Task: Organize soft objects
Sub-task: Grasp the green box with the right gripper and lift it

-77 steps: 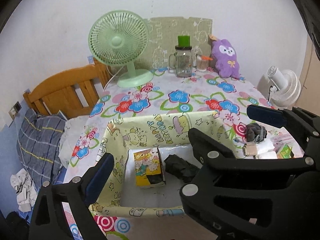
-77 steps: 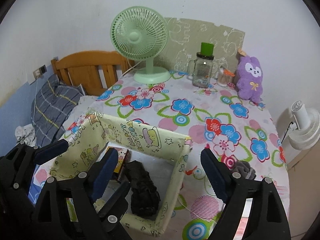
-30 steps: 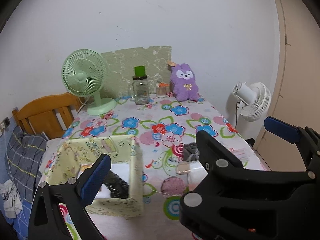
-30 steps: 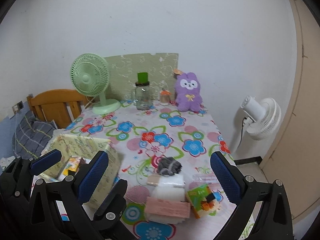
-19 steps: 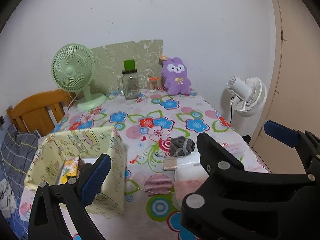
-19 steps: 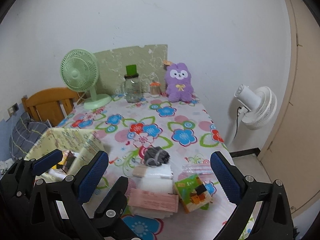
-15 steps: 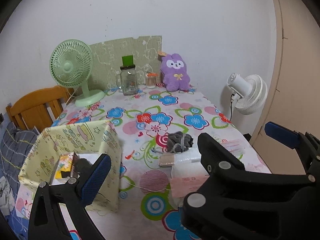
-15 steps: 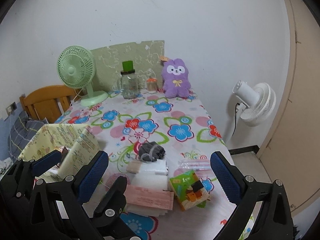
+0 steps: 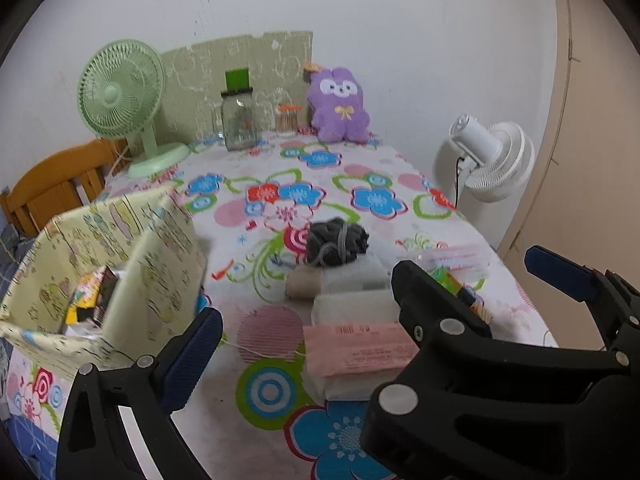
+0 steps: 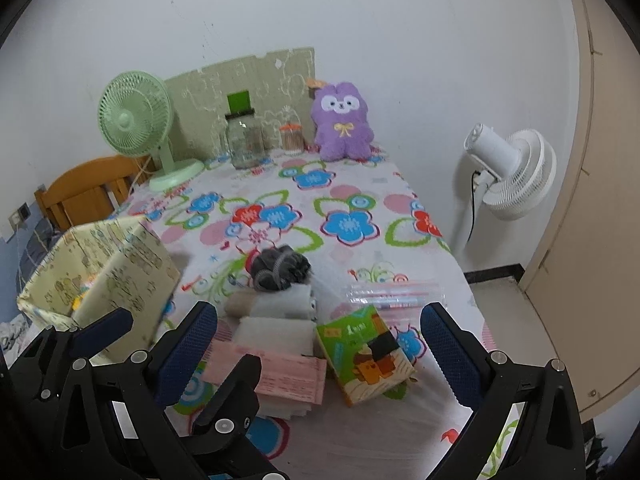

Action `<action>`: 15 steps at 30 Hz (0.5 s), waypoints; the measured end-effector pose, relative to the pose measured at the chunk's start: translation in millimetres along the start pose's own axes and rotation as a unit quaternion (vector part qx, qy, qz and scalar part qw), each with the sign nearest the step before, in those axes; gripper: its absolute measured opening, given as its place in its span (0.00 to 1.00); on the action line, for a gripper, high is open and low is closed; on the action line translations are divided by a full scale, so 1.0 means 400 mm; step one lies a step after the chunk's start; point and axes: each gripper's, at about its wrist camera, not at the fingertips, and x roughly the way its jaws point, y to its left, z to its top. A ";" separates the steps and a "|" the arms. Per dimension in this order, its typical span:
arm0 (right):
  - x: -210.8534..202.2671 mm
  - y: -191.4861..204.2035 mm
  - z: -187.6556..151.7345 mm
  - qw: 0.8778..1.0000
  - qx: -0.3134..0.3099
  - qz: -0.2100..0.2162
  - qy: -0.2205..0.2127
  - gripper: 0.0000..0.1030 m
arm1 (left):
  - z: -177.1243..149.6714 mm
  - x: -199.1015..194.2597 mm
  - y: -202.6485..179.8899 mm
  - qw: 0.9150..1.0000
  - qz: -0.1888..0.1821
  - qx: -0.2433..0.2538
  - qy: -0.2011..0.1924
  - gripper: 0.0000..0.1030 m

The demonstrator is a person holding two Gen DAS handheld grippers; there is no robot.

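A yellow patterned fabric box stands at the table's left with a yellow packet inside. To its right lie a dark grey sock bundle, white folded cloths, a pink packet and a green tissue pack. My left gripper is open and empty above the pink packet. My right gripper is open and empty above the pile.
A green desk fan, a glass jar with a green lid, a small orange-lidded jar and a purple plush bunny stand along the far wall. A white floor fan is off the right edge. A wooden chair stands at the left.
Both grippers have pulled back from above the fabric box and swung right, so the pile of soft items now lies in front of them. Both stay open and empty.
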 end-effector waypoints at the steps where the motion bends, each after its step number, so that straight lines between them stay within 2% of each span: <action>1: 0.011 -0.005 -0.005 1.000 0.001 -0.001 0.005 1.00 | -0.004 0.008 -0.002 1.000 0.000 0.000 0.005 0.98; 15: 0.126 -0.064 -0.049 0.998 0.016 -0.008 0.060 0.92 | -0.038 0.094 -0.012 0.999 0.007 -0.005 0.050 0.97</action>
